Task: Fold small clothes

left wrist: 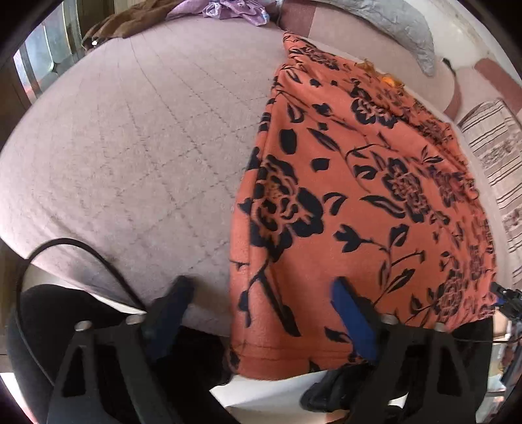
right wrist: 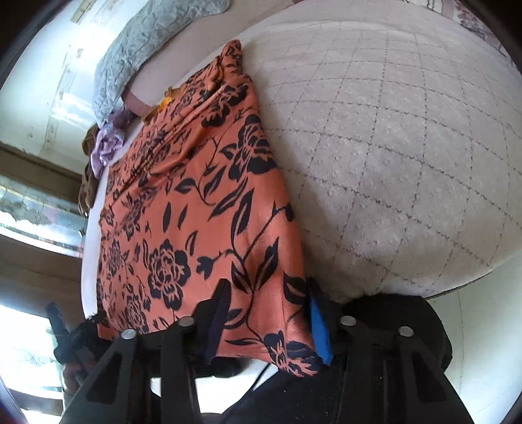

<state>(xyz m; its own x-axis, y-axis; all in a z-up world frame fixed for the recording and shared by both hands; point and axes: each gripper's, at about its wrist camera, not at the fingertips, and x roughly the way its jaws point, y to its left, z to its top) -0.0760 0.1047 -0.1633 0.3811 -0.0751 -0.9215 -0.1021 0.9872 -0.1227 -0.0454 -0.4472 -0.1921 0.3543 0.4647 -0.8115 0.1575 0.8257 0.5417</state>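
The orange floral garment (left wrist: 359,195) lies flat on the quilted bed (left wrist: 130,146). The left gripper (left wrist: 261,313) sits fairly wide open straddling its near-left corner, not pinching. The right gripper (right wrist: 267,313) has its jaws partway open around the near-right corner; can't tell if they're actually pressing.

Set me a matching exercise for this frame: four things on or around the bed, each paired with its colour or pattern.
Things:
1. garment
2. bedcover
3. pillow
4. crumpled cloth

Descriptions:
A. shiny lilac
B. grey, quilted
C. orange with black flowers
D. pale, with a diamond stitch grid

Pairs: 1-C, 2-D, 3-B, 4-A
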